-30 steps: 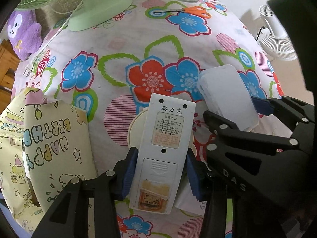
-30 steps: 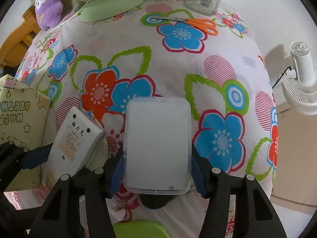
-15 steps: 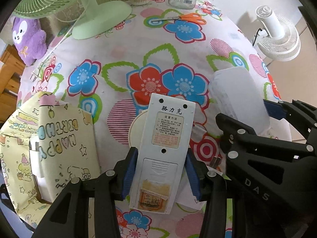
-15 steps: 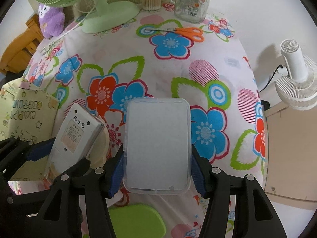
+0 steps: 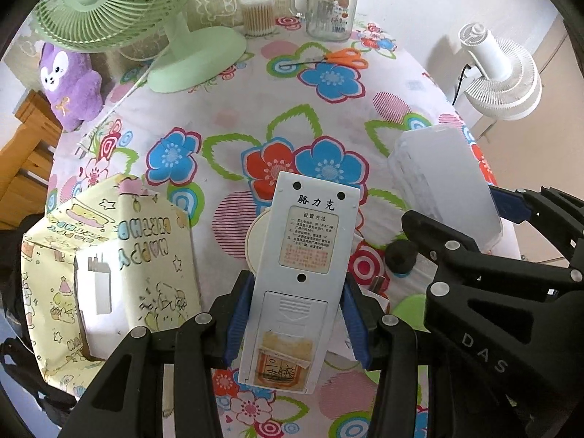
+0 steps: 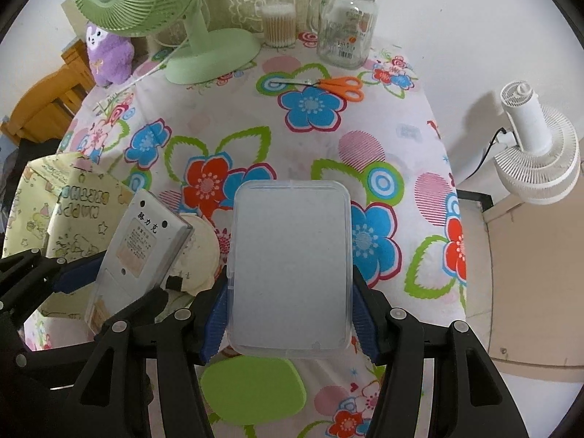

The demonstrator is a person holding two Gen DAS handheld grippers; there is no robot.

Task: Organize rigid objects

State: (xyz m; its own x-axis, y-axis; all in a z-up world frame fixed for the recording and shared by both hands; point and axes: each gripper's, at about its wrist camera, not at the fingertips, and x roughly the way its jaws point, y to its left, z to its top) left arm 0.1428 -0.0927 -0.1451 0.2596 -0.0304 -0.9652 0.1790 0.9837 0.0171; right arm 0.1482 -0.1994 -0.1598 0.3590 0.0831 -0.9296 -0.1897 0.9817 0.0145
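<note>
Right now your left gripper (image 5: 295, 314) has its blue pads clamped on the lower sides of a white remote (image 5: 304, 277), back face up, printed label and battery cover showing. It is lifted above the flowered tablecloth (image 5: 255, 116), over a round cream disc (image 5: 255, 244) lying on the cloth. At about 9 o'clock from the remote stands a yellow birthday gift bag (image 5: 120, 277), its mouth open toward you.

Your right gripper (image 6: 290, 321) is closed on a clear plastic box (image 6: 290, 266) — the pads grip its two long sides, flat lid facing the camera, also held above the cloth. The remote sits at roughly 9 o'clock from the box, just beside it but apart. Below the box, at 6 o'clock, lies a green oval pad (image 6: 253, 390).

Far across the table, toward 12 o'clock, you have orange scissors (image 6: 339, 85), a glass jar (image 6: 345, 25), a cup of cotton swabs (image 6: 279, 23) and a green desk fan (image 6: 146, 0) — a purple plush toy (image 6: 109, 54) sits at 10 o'clock.
</note>
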